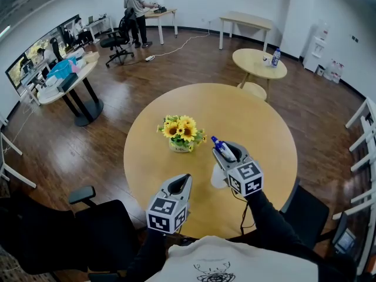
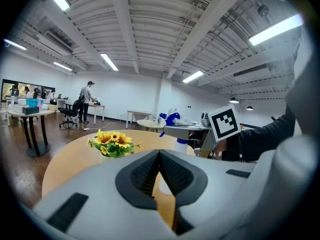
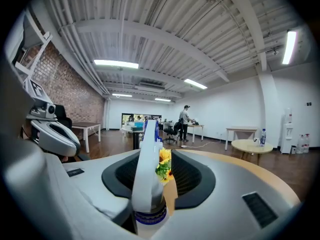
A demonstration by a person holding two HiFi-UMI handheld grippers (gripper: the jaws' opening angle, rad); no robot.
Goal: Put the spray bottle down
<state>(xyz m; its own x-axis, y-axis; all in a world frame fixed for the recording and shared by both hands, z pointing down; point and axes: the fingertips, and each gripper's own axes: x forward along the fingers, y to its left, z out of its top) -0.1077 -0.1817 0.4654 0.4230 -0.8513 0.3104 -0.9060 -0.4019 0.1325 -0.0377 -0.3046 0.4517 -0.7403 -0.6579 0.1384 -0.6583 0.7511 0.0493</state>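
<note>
The spray bottle (image 3: 145, 184) stands upright between the jaws of the right claw (image 1: 222, 153), its white trigger head lying against the pad on that claw's left, while a clear gap shows on the other side. The jaws stand apart, so the claw surrounds the bottle rather than pinching it. The bottle's white body hangs straight below the claw and seems to rest on the round table (image 1: 258, 128), though the base is not plainly visible. It looks like thin, smooth plastic, so probably light, slightly squeezable and a little slippery. Being tall and narrow with a bulky head, it is likely to tip if nudged sideways. The best hold is probably the neck at the blue collar just under the head, where it is stiffest. How much liquid is in it cannot be told. The left claw (image 2: 160, 153) waits off to the side, jaws pressed together and holding nothing.
</note>
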